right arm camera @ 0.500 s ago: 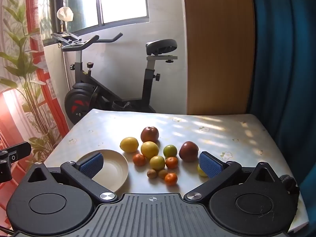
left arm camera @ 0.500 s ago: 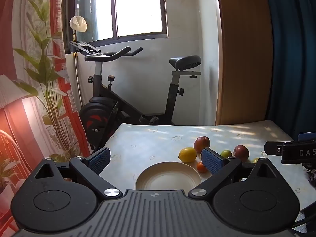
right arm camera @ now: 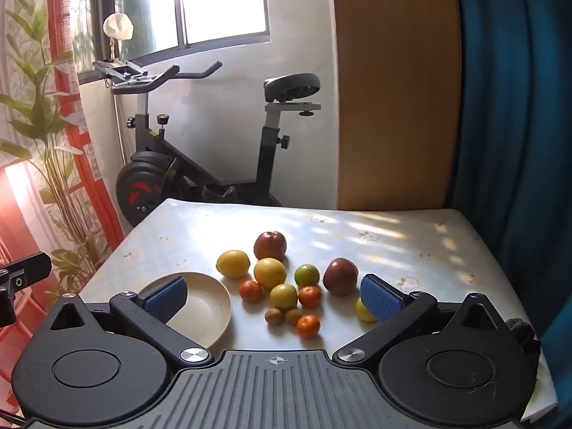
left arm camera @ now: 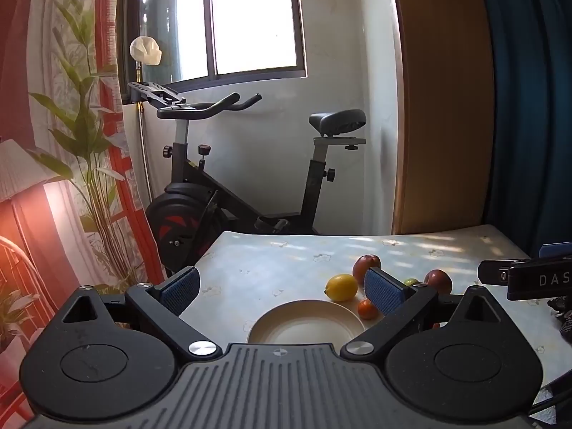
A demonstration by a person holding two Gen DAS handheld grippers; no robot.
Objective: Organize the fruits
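Both claws wide, fruits seemingly unmoved vs. before.

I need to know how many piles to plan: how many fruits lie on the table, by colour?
Dark red: 2
Yellow: 4
Orange: 3
Green: 1
Brown: 2
Total: 12

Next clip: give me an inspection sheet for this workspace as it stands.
Surface: table with pale floral cover, sun-dappled.
Job's things: empty cream plate; loose fruits beside it, including lemon, two red apples, green lime, small oranges, two kiwis.
Clutter: nothing seen.
Grippers: left gripper and right gripper open, holding nothing.
Cables: nothing seen.
Surroundings: exercise bike, window, plant-print curtain, blue curtain.
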